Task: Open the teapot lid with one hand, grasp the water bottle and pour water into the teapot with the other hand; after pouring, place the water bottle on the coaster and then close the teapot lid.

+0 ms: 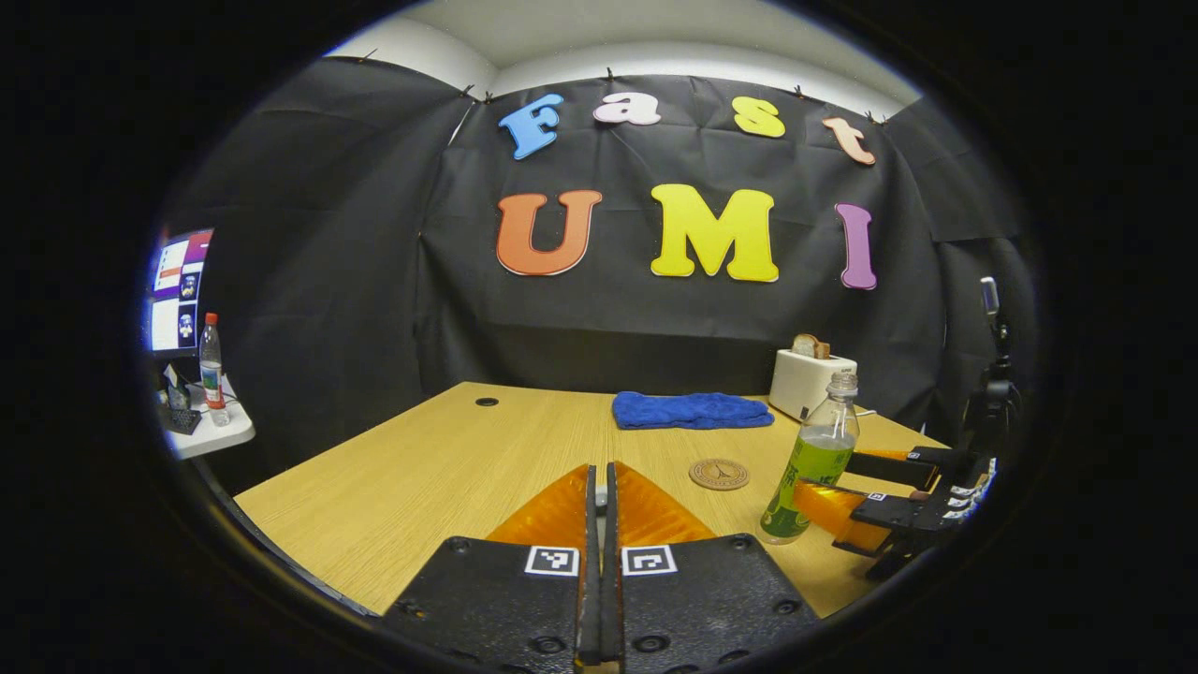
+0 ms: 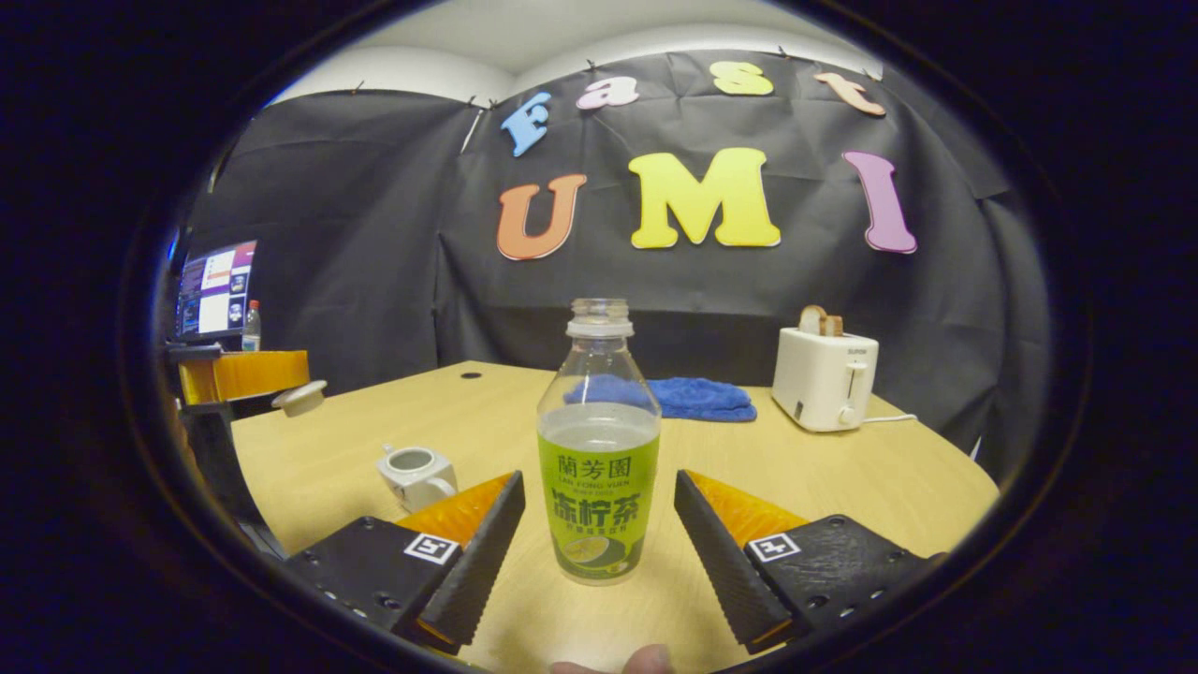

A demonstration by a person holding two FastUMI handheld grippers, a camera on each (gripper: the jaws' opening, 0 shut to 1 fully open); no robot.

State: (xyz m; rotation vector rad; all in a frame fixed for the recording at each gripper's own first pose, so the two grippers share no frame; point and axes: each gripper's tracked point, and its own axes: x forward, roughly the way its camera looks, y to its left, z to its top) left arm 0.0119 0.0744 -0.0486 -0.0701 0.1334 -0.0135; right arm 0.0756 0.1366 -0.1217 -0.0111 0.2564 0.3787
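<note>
An uncapped water bottle [image 2: 599,449] with a green label stands upright on the wooden table [image 2: 842,477], partly filled. My right gripper [image 2: 597,487] is open, one finger on each side of the bottle, apart from it. The white teapot [image 2: 416,473] sits left of it with its top open. At the far left my left gripper [image 2: 245,374] holds the white teapot lid [image 2: 299,398] in the air. In the left gripper view the left gripper [image 1: 599,473] is shut, and the lid is hidden. That view also has the bottle [image 1: 814,463], the right gripper [image 1: 847,487] and the round coaster [image 1: 719,474].
A white toaster [image 2: 824,379] with bread stands at the back right beside a folded blue cloth [image 2: 702,398]. Off the table's left, a small white side table [image 1: 211,435] carries another bottle [image 1: 212,370] below a lit monitor [image 1: 178,290].
</note>
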